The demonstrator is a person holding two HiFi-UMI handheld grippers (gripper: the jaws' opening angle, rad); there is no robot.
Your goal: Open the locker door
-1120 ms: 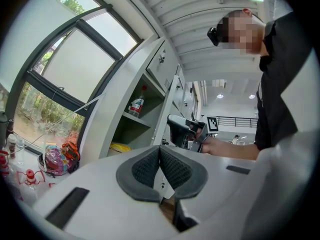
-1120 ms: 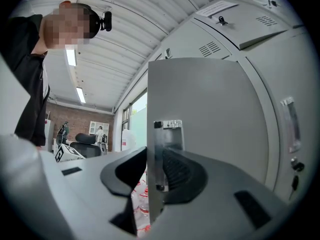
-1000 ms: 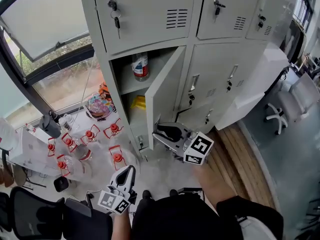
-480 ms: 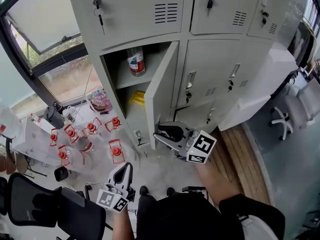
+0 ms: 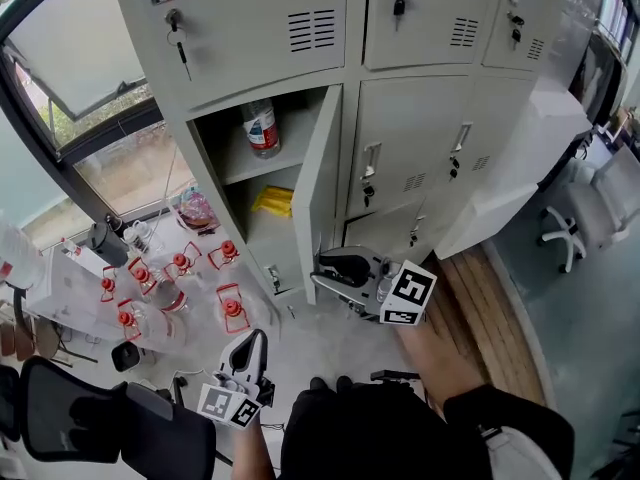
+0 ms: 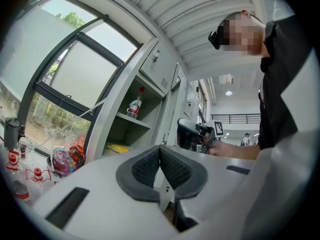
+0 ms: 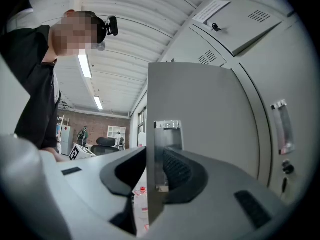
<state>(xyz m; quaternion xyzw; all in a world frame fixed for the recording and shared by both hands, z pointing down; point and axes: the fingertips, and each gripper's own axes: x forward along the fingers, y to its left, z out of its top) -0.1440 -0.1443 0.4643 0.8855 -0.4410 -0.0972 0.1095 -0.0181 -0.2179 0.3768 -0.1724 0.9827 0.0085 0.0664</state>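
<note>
Window [image 5: 85, 53]: fills the far left, with a dark frame and greenery beyond the glass.
Black chair [image 5: 90, 423]: bottom left corner, just left of the left gripper.
Bottles with red caps [image 5: 180, 264]: a cluster standing on the pale floor [image 5: 310, 343] between the window and the lockers.
Left gripper [image 5: 259, 335]: low in the head view, over the floor and well apart from the lockers. Its fingers [image 6: 145, 166] meet at the tips with nothing between them.
Key [image 5: 178, 40]: hangs from the lock of the shut door above the open compartment.
Open compartment [image 5: 205, 143]: a clear bottle [image 5: 261, 126] with a red-and-white label stands upright on the shelf [image 5: 245, 171]. A yellow packet [image 5: 274, 201] lies on the level below.
Locker door [image 5: 322, 178]: hinged on the compartment's right side, swung well out from the locker front, free edge towards the person.
Right gripper [image 5: 319, 268]: at the low part of the door's free edge. Its fingers [image 7: 177, 169] are closed on that edge, one on each face, beside the metal handle [image 7: 167, 125].
Shut lockers [image 5: 420, 158]: grey doors with vents and handles, right of the open one.
Wooden strip [image 5: 490, 318]: runs along the floor right of the right gripper.
White chair [image 5: 590, 208]: at the far right edge.
</note>
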